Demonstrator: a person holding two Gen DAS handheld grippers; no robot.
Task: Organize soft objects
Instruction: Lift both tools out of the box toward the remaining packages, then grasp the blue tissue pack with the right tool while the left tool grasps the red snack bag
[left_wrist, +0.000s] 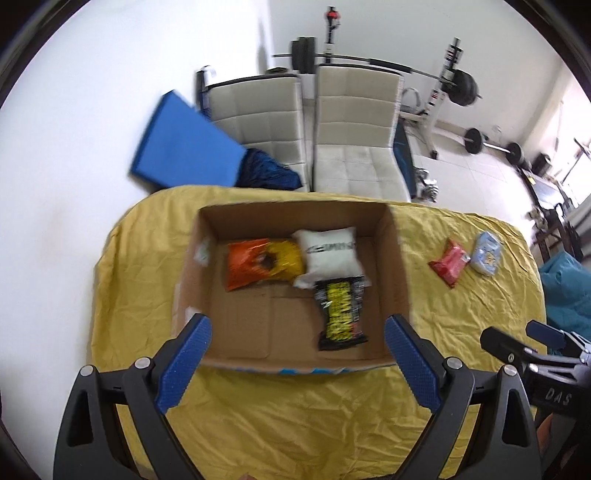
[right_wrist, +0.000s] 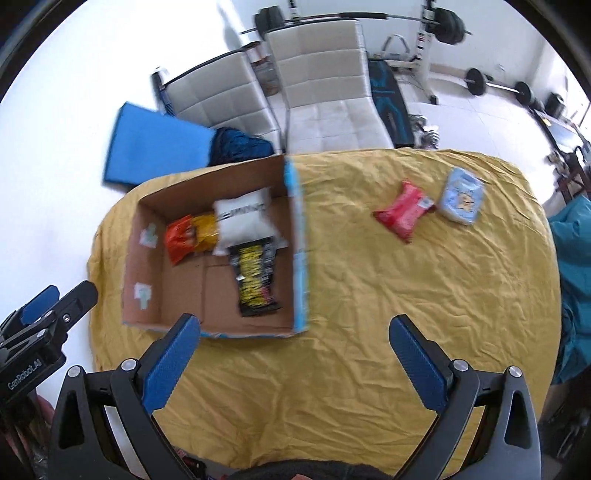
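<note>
I have both grippers hanging above the desk (right_wrist: 369, 295), which is covered by a crumpled yellow cloth. The left gripper (left_wrist: 297, 334) has its jaws spread wide and holds nothing; it looks down into the cardboard box (left_wrist: 400, 273). The right gripper (right_wrist: 295, 334) is likewise wide open and empty, over bare cloth just right of the box.

Inside the box lie three things at the far side: an orange and yellow snack bag (left_wrist: 260, 262), a small white pillow (left_wrist: 328, 254) touching it, and a black and yellow packet (left_wrist: 341, 314) whose top edge runs up to the pillow.

Two items remain out on the cloth, well to the right of the box: a red packet (right_wrist: 402, 212) and, just beside it, a pale blue pack (right_wrist: 461, 201). It may be tissues, though blur hides the print.

I judge both light and yielding. The red one looks like glossy film, so it may slip or crackle; I would pinch it across its puffed middle, not a sealed end. The blue pack should squash softly, so a grip across its short side suits it. The right gripper is nearer both.
</note>
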